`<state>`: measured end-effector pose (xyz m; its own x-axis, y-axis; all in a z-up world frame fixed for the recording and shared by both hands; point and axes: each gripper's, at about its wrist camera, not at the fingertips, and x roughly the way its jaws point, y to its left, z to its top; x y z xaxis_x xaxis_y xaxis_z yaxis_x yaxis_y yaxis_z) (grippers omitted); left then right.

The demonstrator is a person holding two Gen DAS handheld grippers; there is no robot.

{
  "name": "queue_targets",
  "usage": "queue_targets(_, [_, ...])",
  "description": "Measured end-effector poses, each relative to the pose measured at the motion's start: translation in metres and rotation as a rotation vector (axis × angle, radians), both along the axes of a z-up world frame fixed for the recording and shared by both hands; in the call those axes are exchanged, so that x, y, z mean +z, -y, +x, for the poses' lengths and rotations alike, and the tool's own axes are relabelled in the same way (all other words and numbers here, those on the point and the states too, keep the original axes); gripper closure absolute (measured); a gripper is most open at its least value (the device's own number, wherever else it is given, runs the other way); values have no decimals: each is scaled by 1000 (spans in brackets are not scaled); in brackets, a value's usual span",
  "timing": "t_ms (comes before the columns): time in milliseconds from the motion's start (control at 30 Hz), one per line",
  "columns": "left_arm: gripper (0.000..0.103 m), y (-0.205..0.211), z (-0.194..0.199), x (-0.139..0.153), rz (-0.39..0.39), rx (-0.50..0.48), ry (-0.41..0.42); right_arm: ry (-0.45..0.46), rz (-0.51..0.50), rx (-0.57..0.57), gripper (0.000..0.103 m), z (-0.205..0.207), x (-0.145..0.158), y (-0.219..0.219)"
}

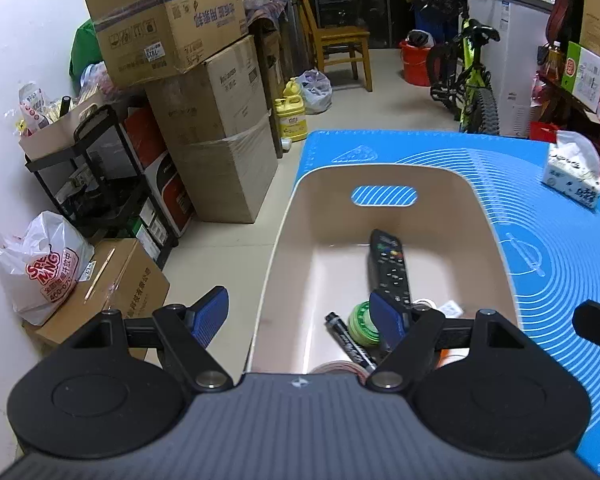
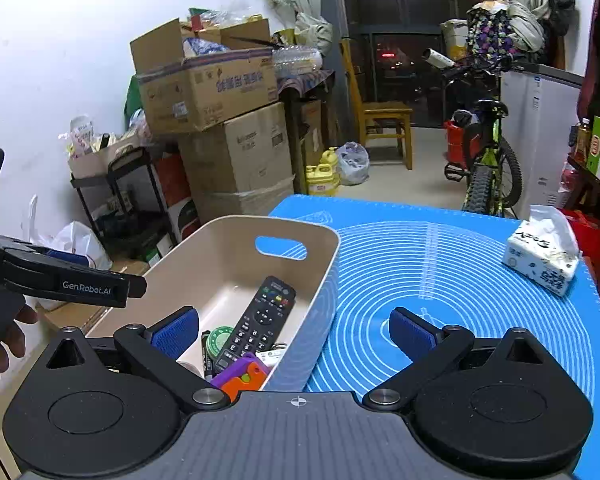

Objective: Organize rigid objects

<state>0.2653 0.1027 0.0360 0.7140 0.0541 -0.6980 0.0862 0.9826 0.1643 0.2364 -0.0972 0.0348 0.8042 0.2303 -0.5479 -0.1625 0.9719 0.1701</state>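
Clearly, the beige bin sat on the blue mat covering the desk, toward the lower centre of both views, and already held the rigid things: a black remote, a green tape roll, a black marker and a purple-and-orange toy. The remote's long axis ran away from the cameras, toward the bin's handle slot. The left hand-held gripper hovered with jaws apart and nothing between them, straddling the bin's left wall, so it looked nearer the contents. The right hand-held gripper, also apart and empty, straddled the bin's right wall. Only a tissue pack remained on the mat, at right; sorting seemed nearly finished.
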Motion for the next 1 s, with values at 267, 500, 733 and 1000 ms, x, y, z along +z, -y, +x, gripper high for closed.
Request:
queue_targets(267, [25,19,-36,14,-31,-17,8,52,-15,-24,2,-40,26,17])
queue_targets(500, [25,38,-78,28,-35,-38,27,67,-33,-44,2,-86,36,33])
queue_targets(733, [25,57,-117,39,-34,-46,36,89,-41,-68,2,-133,45,51])
queue_targets(1000, [25,71,-160,47,-62,-34,75,126,-62,-101,2,-186,55,72])
